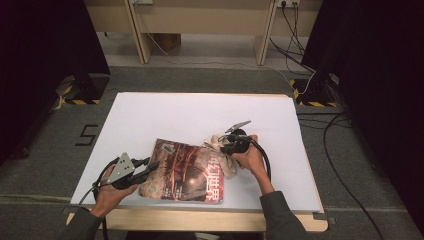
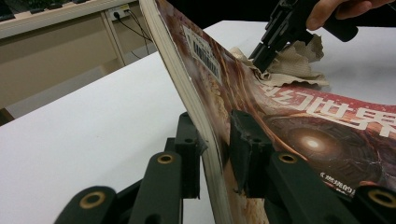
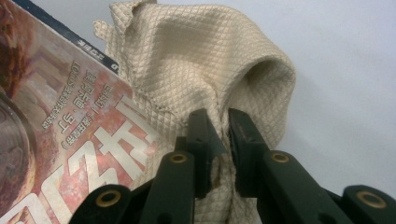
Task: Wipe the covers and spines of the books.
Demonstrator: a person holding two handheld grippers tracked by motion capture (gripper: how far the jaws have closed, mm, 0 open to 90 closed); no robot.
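A reddish-brown magazine (image 1: 182, 170) lies on the white table (image 1: 200, 115) near the front edge. My left gripper (image 1: 150, 169) is shut on its left edge; in the left gripper view the black jaws clamp the page stack (image 2: 212, 154) and that side tilts up. A crumpled beige cloth (image 1: 220, 150) rests at the magazine's right end, partly on the cover. My right gripper (image 1: 226, 148) is shut on a fold of it; the quilted cloth (image 3: 201, 65) bunches up between the jaws in the right gripper view, beside the magazine cover (image 3: 70, 140).
Wooden desk legs (image 1: 140, 35) and cables (image 1: 295, 35) stand on the floor beyond the table. Black stands with striped bases (image 1: 80, 90) flank the far corners. White table surface stretches behind the magazine.
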